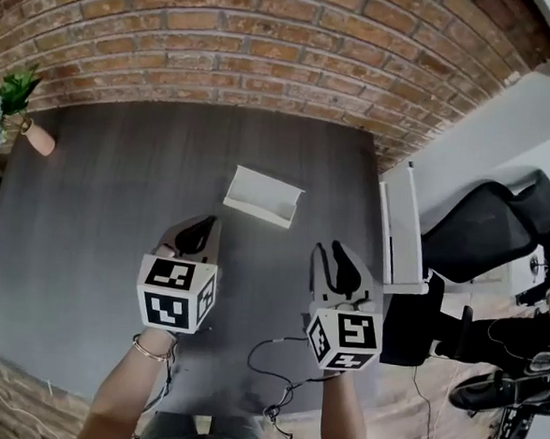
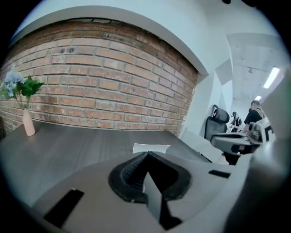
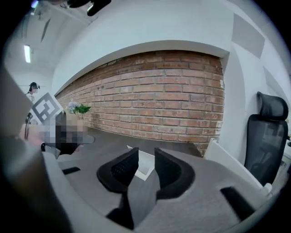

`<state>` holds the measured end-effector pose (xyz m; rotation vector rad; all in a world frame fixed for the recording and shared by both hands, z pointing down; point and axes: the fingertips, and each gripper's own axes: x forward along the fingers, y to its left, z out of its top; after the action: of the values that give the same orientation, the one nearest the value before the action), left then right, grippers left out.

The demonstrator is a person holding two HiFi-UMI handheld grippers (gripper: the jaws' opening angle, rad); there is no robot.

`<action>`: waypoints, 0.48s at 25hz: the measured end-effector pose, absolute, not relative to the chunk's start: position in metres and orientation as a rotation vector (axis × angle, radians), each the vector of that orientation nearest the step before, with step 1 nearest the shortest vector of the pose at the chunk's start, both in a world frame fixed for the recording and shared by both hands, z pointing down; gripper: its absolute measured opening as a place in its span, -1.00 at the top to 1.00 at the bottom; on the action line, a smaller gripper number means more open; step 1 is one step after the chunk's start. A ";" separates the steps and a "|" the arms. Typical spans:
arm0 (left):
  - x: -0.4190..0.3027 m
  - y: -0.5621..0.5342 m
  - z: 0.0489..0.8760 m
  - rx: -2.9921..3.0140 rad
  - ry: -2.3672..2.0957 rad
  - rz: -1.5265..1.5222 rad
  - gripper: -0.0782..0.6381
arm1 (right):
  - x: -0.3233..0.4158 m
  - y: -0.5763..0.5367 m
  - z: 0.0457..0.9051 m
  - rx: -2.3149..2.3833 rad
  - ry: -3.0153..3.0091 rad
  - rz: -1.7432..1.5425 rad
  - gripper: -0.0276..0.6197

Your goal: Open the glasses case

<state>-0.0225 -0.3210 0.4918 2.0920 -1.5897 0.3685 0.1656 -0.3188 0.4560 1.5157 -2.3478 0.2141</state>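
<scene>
A white glasses case (image 1: 263, 196) lies on the dark grey table (image 1: 106, 211), past both grippers. It looks open, with one long side standing up. My left gripper (image 1: 202, 224) hovers short of it on the left, jaws shut with the tips touching and nothing in them. In the left gripper view the case (image 2: 151, 148) shows just beyond the gripper (image 2: 146, 154). My right gripper (image 1: 339, 254) hangs short of the case on the right, jaws open with a clear gap. In the right gripper view the case (image 3: 144, 164) shows through the gap of the gripper (image 3: 146, 153), farther off and untouched.
A pink vase with flowers (image 1: 19, 112) stands at the table's far left corner. A brick wall (image 1: 231, 42) backs the table. A white desk (image 1: 404, 232) and a black office chair (image 1: 500, 230) stand to the right. A thin cable (image 1: 274, 373) hangs over the near edge.
</scene>
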 end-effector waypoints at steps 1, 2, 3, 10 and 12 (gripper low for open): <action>-0.025 -0.311 0.484 2.095 -1.593 0.357 0.77 | 0.167 -0.308 0.450 1.536 -2.343 0.230 0.58; -0.026 -0.300 0.476 2.098 -1.595 0.345 0.78 | 0.169 -0.296 0.444 1.553 -2.334 0.244 0.61; -0.027 -0.289 0.468 2.102 -1.597 0.333 0.77 | 0.171 -0.285 0.438 1.571 -2.324 0.255 0.63; -0.040 -0.231 0.408 2.185 -1.611 0.237 0.78 | 0.177 -0.219 0.387 1.742 -2.268 0.247 0.83; -0.042 -0.211 0.394 2.200 -1.613 0.219 0.78 | 0.179 -0.197 0.378 1.770 -2.253 0.265 0.86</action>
<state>-0.0421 -0.2108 0.3936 2.1999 -1.6129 0.2189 0.1786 -0.1969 0.3783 1.7704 -2.2531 0.2645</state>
